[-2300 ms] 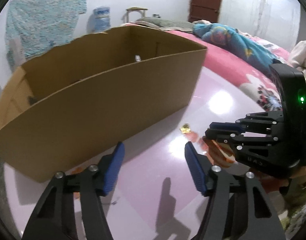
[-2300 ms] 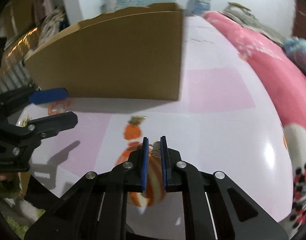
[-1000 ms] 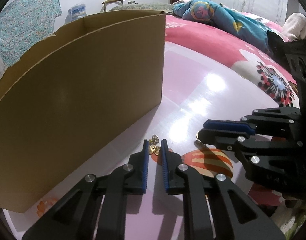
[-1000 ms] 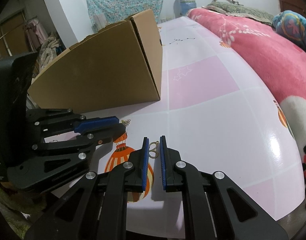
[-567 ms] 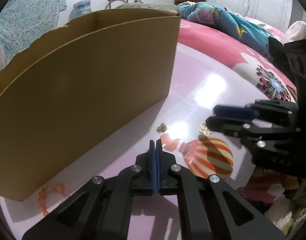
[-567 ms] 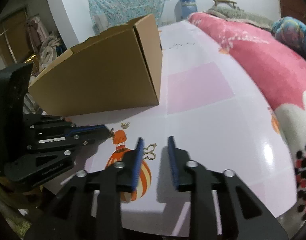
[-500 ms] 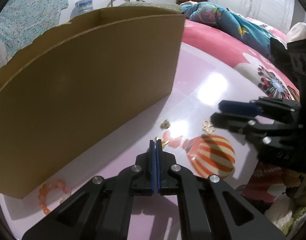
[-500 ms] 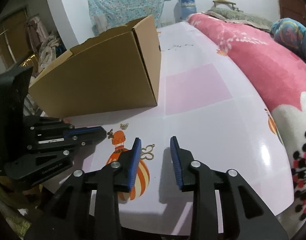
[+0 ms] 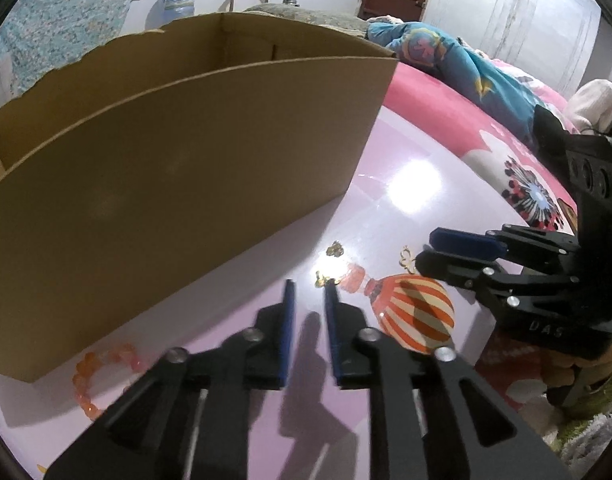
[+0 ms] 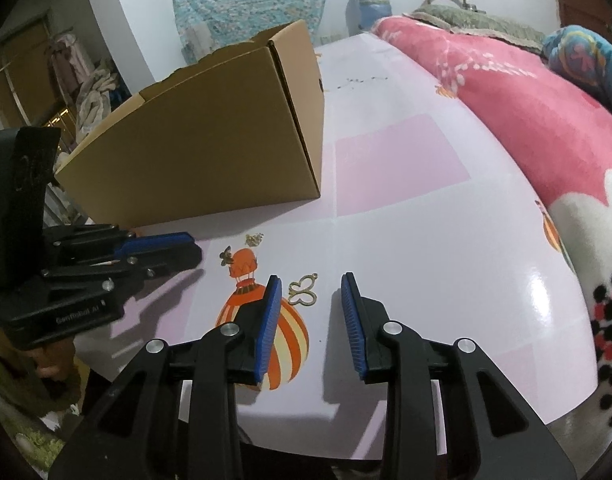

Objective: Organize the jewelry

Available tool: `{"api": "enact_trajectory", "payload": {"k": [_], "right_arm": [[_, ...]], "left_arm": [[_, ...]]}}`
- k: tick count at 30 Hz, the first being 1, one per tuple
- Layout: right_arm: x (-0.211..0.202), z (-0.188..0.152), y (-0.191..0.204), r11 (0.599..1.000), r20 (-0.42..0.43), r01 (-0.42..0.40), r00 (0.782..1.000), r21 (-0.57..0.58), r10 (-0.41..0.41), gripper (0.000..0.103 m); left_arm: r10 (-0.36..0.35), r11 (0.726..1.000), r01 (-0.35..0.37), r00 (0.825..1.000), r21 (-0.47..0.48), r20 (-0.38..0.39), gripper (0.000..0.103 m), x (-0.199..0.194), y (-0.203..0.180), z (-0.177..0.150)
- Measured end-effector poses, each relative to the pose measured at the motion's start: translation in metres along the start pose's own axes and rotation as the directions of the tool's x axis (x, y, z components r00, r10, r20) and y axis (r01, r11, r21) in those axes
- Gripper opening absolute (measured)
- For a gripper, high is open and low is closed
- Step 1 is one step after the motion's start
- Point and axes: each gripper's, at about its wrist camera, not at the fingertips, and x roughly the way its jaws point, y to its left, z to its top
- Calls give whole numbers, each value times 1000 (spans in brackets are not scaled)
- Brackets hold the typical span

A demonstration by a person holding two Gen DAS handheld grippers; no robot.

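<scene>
Partly hidden: the orange bead bracelet (image 9: 101, 376) runs under the cardboard box (image 9: 177, 192) edge; the box interior is out of sight. Small gold butterfly charm (image 9: 325, 279) lies on the pink worktop (image 9: 406, 200) just ahead of the left tool (image 9: 309, 286), whose jaws have just been opening, nothing between them. Gold butterfly pendant (image 10: 302, 292) lies flat between the tips of the released right tool (image 10: 312, 280), untouched. A third gold piece (image 10: 253, 239) sits near the box, details unclear. Readable: "GenRobot AI" on the left tool's body; "DAS" on the right's.

Gold charm (image 10: 302, 290) btwn open R gripper (image 10: 312, 312) jaws
</scene>
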Motion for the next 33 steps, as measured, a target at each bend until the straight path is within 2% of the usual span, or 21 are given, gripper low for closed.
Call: {"api": "enact_trajectory", "payload": {"k": [3,10,13,20,33], "right_arm": [[1,0,2,1000,0,-2,1000,-2,2,30],[1,-1,3,1000,4,-3,1000,-1,3,30],[1,-1,2,1000,5,-2,1000,2,2,30],[1,-1,0,1000,6,-1,1000,5,1,30],[5,-2,17,992,4,57,998,-110,-57,30]], "left_arm": [[-1,999,1,1000,34,-4,30,6,-8,5],[83,990,-80,996,120,-23,30,21,-23,10],[109,981,-104,994,165,-22,24,22,-30,9],[102,980,-95,994,173,-32,12,23,-32,10],[102,983,-96,994,158,-31,12,20,-28,7]]}}
